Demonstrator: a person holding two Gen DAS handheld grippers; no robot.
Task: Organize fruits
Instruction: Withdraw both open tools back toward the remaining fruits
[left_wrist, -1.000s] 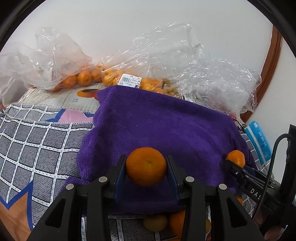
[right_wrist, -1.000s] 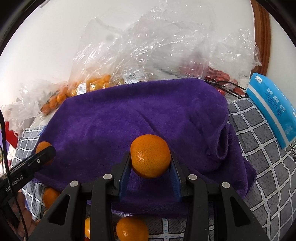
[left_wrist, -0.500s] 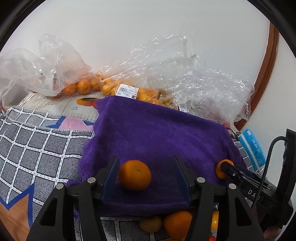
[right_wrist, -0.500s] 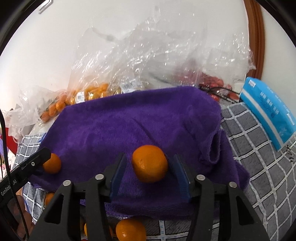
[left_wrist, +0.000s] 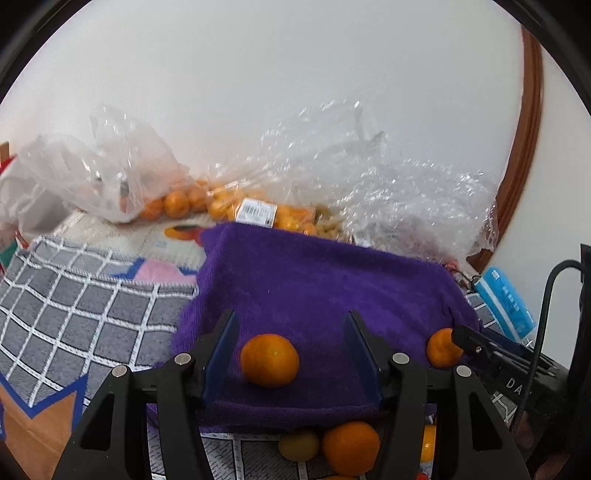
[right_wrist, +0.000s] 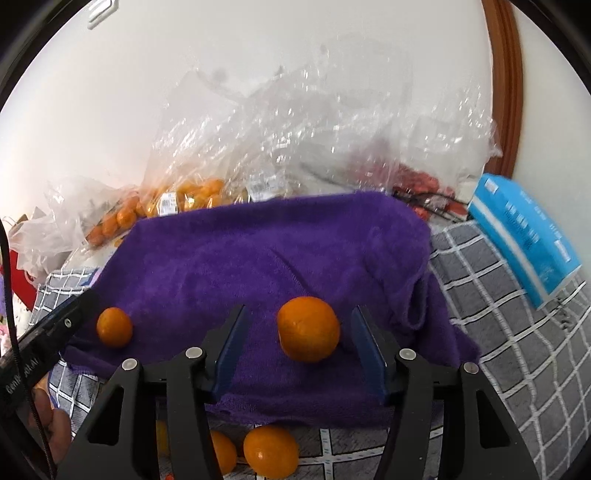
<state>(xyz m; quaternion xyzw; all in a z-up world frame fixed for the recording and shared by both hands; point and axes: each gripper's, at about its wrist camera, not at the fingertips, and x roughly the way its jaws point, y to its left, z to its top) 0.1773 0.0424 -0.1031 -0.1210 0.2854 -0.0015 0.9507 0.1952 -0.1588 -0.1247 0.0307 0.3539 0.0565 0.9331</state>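
A purple towel (left_wrist: 325, 280) (right_wrist: 258, 254) lies spread on a checked cloth. Two oranges rest on its near edge. My left gripper (left_wrist: 290, 332) is open, its jaws wide apart on either side of the left orange (left_wrist: 269, 360), not touching it. My right gripper (right_wrist: 299, 325) is open around the right orange (right_wrist: 308, 328), also apart from it. Each view shows the other orange too: the right one in the left wrist view (left_wrist: 443, 347), the left one in the right wrist view (right_wrist: 114, 326). Several loose oranges (left_wrist: 349, 446) (right_wrist: 271, 448) lie below the towel's front edge.
Clear plastic bags of small oranges (left_wrist: 173, 203) (right_wrist: 184, 199) and other fruit are piled against the white wall behind the towel. A blue packet (right_wrist: 524, 236) leans at the right. A grey checked cloth (left_wrist: 74, 306) covers the surface.
Both grippers held an orange one second ago. Both opened, left the oranges on the towel and have drawn back and tilted up.
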